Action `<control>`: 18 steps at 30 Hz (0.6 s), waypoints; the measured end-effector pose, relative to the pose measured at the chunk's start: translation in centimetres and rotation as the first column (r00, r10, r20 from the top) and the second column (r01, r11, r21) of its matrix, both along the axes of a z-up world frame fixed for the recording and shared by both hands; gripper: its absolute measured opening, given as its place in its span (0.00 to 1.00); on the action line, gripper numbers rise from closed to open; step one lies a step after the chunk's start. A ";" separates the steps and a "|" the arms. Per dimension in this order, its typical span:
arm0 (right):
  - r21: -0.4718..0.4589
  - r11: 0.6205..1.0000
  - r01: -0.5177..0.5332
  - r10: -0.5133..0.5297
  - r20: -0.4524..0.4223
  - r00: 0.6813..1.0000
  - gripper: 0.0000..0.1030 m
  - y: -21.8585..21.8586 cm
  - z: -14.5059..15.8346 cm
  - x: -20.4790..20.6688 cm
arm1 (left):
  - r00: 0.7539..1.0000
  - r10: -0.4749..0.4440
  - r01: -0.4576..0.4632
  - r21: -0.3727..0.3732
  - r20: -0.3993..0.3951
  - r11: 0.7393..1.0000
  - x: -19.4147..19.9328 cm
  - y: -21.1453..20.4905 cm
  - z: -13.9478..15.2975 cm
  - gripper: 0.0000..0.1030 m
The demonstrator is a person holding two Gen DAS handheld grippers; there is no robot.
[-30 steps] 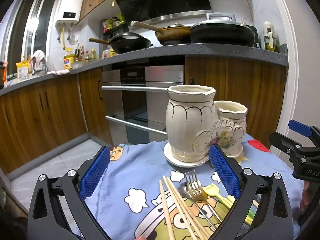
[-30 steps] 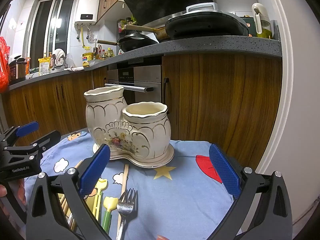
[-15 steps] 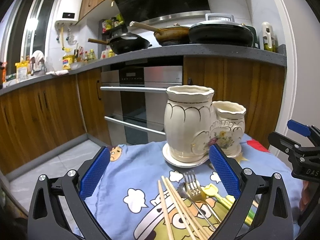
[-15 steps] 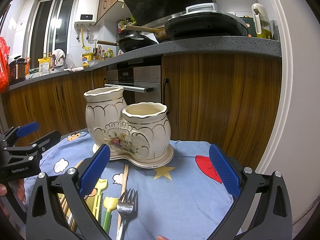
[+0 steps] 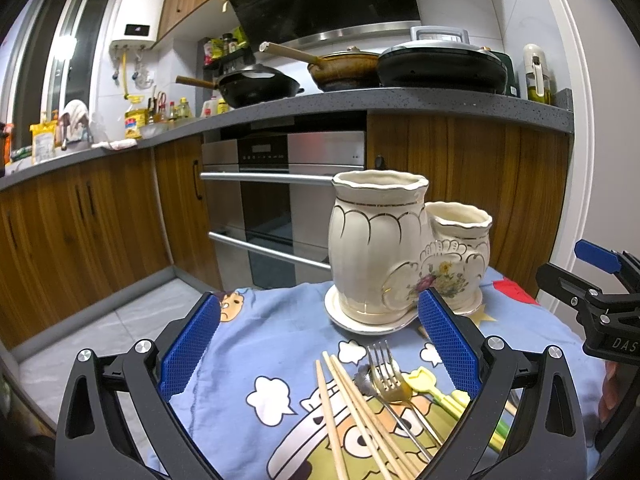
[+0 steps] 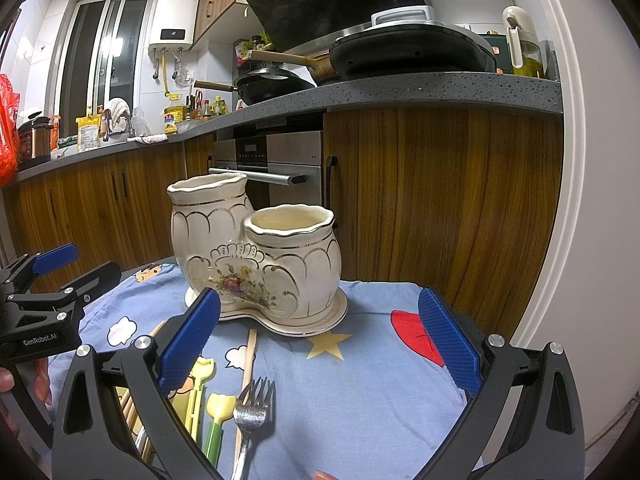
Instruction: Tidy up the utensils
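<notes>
Partly cropped chopsticks [image 5: 352,412] (handles below frame edge)

"GenRobot.AI" is printed in white on the left gripper [image 6: 56,280], off to the right gripper's [image 6: 318,344] left. The right gripper's body shows "DAS", cut off.

Left gripper [image 5: 318,346]: jaws spread wide, blue textured pads [image 5: 188,346] facing each other, nothing between them. Held low, pointing forward and level. Seen from the right wrist view at the left edge [image 6: 60,276], also spread, with part of the holding hand [image 6: 24,380] visible beneath it.

Right gripper [image 6: 318,346]: jaws equally wide apart, pads [image 6: 448,344] bare, nothing gripped. Seen from the left wrist view at the right edge [image 5: 592,276], well apart from the left one.
</notes>
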State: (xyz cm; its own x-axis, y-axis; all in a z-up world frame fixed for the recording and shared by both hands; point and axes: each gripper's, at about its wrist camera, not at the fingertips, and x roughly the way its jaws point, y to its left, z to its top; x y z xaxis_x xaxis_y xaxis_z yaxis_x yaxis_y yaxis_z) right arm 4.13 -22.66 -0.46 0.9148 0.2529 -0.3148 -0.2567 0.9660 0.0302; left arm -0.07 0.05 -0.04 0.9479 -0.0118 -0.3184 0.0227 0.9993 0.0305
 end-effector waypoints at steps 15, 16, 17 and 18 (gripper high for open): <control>-0.002 1.000 0.000 0.000 -0.001 1.000 0.95 0.0 0.0 0.0 | 1.000 0.012 -0.012 0.000 0.016 1.000 -0.3 0.2 -0.1 0.95; -0.003 1.000 -0.001 0.001 -0.002 1.000 0.95 0.0 0.0 0.0 | 1.000 0.014 -0.014 0.000 0.017 1.000 -0.4 0.1 -0.1 0.95; -0.004 1.000 -0.001 0.001 -0.002 1.000 0.95 0.0 0.0 0.0 | 1.000 0.017 -0.017 0.001 0.018 1.000 -0.4 0.1 -0.1 0.95; -0.005 1.000 -0.001 0.001 -0.002 1.000 0.95 0.0 0.0 0.0 | 1.000 0.017 -0.017 0.000 0.020 1.000 -0.4 0.1 -0.1 0.95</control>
State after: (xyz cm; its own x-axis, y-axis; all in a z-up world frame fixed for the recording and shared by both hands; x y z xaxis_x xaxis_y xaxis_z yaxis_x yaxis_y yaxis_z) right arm 4.08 -22.64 -0.47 0.9139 0.2527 -0.3178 -0.2580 0.9658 0.0263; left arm -0.45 0.11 -0.12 0.9540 0.0046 -0.2998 0.0047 0.9995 0.0305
